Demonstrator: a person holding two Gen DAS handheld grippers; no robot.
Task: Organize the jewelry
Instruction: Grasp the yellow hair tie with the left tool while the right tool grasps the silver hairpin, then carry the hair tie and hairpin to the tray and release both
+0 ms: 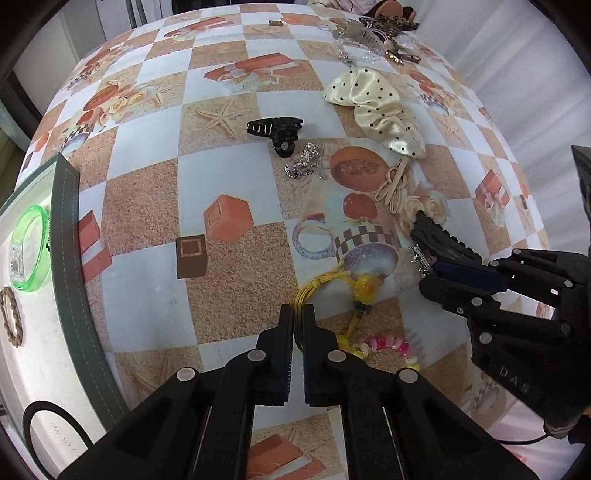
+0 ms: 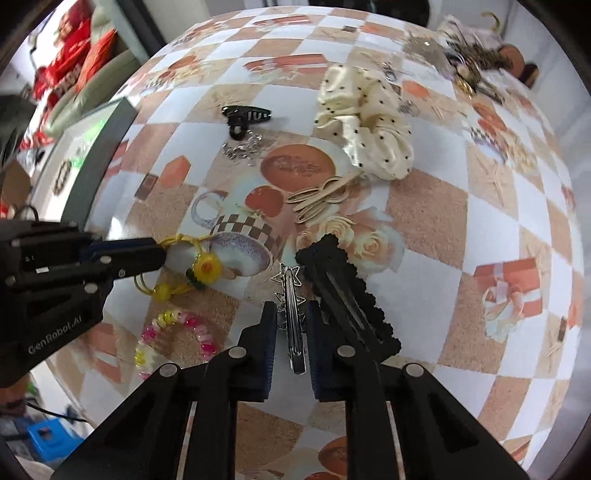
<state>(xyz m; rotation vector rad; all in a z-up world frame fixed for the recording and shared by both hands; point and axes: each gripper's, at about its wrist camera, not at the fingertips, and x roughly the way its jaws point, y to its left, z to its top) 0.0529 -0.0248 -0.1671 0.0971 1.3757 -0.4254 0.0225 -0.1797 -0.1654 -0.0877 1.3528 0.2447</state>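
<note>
My left gripper (image 1: 298, 314) is shut on the yellow cord bracelet (image 1: 325, 282) with a yellow flower bead, low over the table; it shows in the right wrist view (image 2: 162, 254) too. My right gripper (image 2: 291, 310) is narrowly parted around a silver star hair clip (image 2: 291, 317) lying between its fingers; I cannot tell if it grips. A black scalloped hair clip (image 2: 347, 295) lies just right of it. A pink and yellow bead bracelet (image 1: 391, 347) lies near both grippers. The tray (image 1: 66, 236) at left holds a green bangle (image 1: 29, 247) and a braided ring.
A black claw clip (image 1: 275, 129), a silver chain (image 1: 304, 162), a cream polka-dot scrunchie (image 1: 373, 107) and beige hair ties (image 1: 393, 184) lie mid-table. A heap of clips and jewelry (image 1: 373, 33) sits at the far edge. A black hair tie (image 1: 55, 421) lies in the tray.
</note>
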